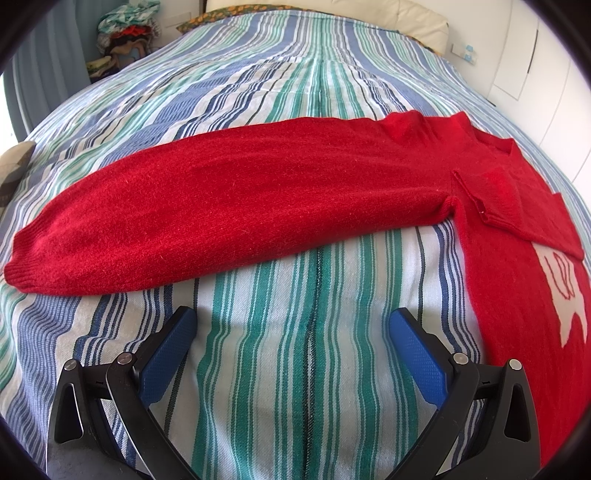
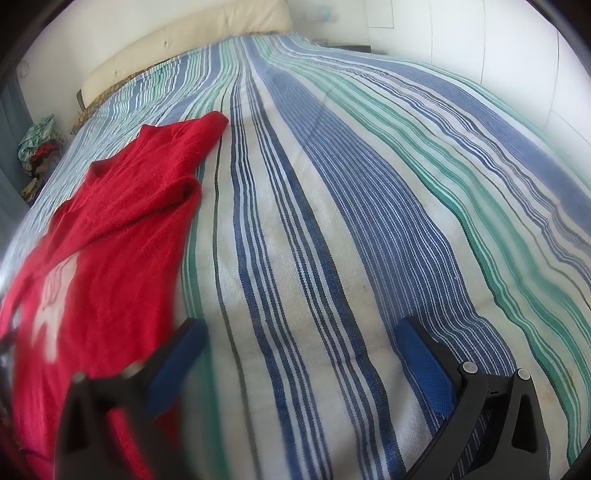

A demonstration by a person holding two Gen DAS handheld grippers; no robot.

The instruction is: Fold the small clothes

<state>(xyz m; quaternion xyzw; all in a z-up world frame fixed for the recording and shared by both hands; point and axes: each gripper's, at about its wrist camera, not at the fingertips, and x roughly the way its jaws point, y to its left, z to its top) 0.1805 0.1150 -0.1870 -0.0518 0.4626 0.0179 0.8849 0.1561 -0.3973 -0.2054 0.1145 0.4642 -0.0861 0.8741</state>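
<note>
Left wrist view shows both grippers, left gripper and right gripper, spread and empty, so the fuzzy red sweater sleeve risks bunching on the striped bedspread if pinched mid-length.

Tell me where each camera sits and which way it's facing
Left wrist: on the left gripper, facing across the bed at the red sweater's outstretched sleeve; its open blue fingers show.
Right wrist: on the right gripper, facing up the bed toward the headboard; open fingers show.
Shared: sweater, striped bedspread, clothes pile.
</note>
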